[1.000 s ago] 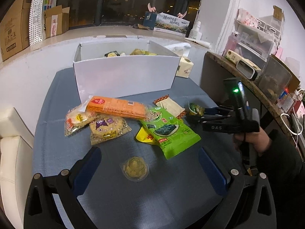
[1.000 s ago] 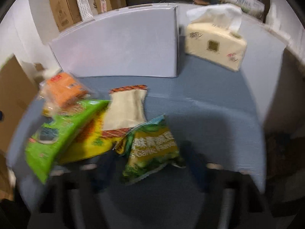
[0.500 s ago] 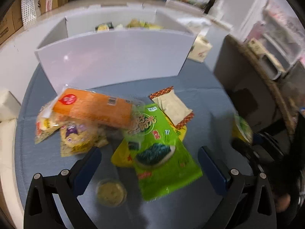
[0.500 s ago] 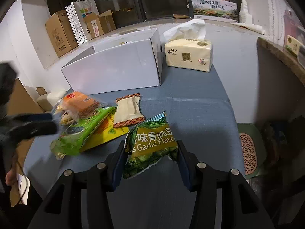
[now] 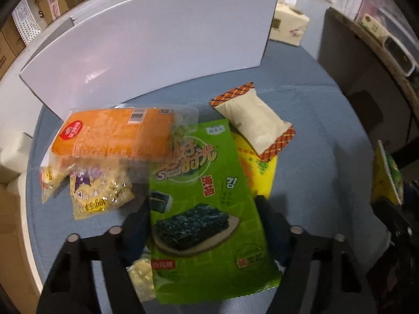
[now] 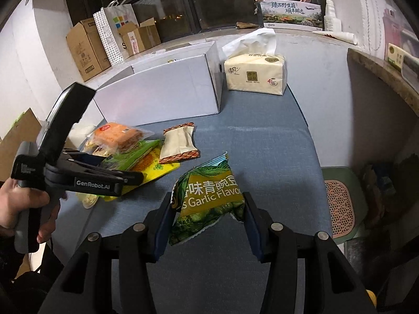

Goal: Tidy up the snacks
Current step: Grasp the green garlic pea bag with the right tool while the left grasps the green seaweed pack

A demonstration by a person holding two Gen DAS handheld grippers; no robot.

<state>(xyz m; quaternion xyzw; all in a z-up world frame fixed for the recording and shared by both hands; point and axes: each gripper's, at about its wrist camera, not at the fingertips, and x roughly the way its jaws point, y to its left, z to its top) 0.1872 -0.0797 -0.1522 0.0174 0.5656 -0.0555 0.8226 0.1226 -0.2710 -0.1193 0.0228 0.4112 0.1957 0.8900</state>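
Left wrist view
Left gripper (image 5: 204, 216): its two dark fingers stand either side of the flat green seaweed snack packet (image 5: 201, 196), close against its edges; motion blur hides whether they pinch it or only frame it.
Seaweed packet: lies on the blue-grey tablecloth (image 5: 309, 172), overlapping a yellow packet (image 5: 258, 167).
Orange cracker pack (image 5: 115, 133): in clear wrap, at the upper left of the seaweed packet, touching it.
Clear bag with purple cartoon print (image 5: 98, 193): just below the orange pack.
Cream pillow packet with checked orange ends (image 5: 252, 121): tilted, resting partly on the yellow packet.
White cardboard box (image 5: 157, 41): stands behind the snacks.
Pale round jelly cup (image 5: 142, 274): by the left finger, partly under the packet's corner.

Right wrist view
Right gripper (image 6: 208, 218): fingers closed onto the green garlic-flavour pea bag (image 6: 209, 196), squeezing its sides and holding it above the cloth.
Pea bag: apart from the snack pile, to its right.
Left gripper (image 6: 131, 176): seen side-on over the pile, held by a hand (image 6: 28, 209).
Tissue pack (image 6: 255, 72): cream, soft, just right of the white box (image 6: 162, 91).
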